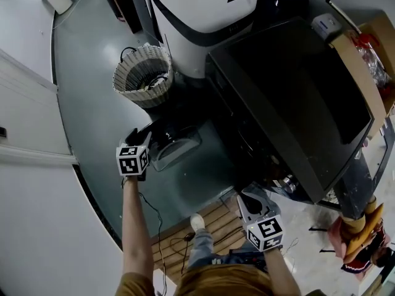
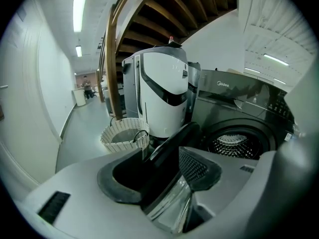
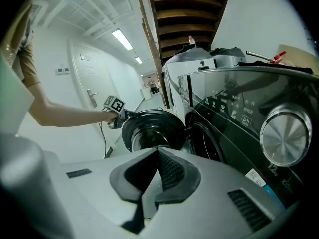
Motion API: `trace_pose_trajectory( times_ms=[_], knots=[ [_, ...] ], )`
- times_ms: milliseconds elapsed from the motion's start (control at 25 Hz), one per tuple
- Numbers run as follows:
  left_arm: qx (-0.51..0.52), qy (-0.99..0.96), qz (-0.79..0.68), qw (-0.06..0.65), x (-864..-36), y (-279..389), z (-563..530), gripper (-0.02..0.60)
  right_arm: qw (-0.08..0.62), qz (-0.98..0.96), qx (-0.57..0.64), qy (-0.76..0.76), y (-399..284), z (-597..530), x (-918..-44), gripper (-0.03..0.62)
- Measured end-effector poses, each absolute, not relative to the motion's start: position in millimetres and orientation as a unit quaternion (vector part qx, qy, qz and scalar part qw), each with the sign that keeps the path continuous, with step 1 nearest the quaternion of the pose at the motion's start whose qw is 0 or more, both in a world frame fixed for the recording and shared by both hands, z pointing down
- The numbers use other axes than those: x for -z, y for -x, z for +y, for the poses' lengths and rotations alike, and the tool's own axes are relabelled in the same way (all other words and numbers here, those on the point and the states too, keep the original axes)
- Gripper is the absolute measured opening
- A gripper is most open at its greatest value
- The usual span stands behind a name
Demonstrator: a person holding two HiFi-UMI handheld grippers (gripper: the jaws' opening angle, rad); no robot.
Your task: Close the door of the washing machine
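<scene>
The black washing machine [image 1: 290, 91] stands with its round door [image 1: 176, 145] swung open to the left. My left gripper [image 1: 142, 139] is shut on the door's outer edge. In the left gripper view the dark rim and glass of the door [image 2: 172, 148] run between the pads of that gripper [image 2: 167, 176], with the drum opening [image 2: 233, 142] behind. My right gripper [image 1: 250, 197] hovers low before the machine's front, shut with nothing in it. The right gripper view shows this gripper [image 3: 155, 176] with pads together, the open door [image 3: 152, 131] ahead and the control panel [image 3: 249, 118] to the right.
A wicker basket [image 1: 145, 76] stands on the floor just beyond the door. A tall white appliance [image 1: 203, 11] is beside the machine. A cardboard box [image 1: 370, 54] sits at the far right. Cables [image 1: 176, 239] lie on the floor by the person's foot.
</scene>
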State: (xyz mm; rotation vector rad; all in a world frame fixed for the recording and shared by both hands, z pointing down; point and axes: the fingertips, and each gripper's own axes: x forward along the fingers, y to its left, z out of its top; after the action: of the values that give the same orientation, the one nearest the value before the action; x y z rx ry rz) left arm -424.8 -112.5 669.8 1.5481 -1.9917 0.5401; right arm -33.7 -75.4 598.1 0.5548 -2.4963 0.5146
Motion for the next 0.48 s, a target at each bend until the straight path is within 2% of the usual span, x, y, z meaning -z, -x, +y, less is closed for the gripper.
trace_pose_trajectory(
  times_ms=[480],
  knots=[
    [-0.233,-0.574,-0.723,0.306,-668,393,-92,0.210,0.241,-0.929,-0.182,-0.215,26,-58,-576,0.012]
  ],
)
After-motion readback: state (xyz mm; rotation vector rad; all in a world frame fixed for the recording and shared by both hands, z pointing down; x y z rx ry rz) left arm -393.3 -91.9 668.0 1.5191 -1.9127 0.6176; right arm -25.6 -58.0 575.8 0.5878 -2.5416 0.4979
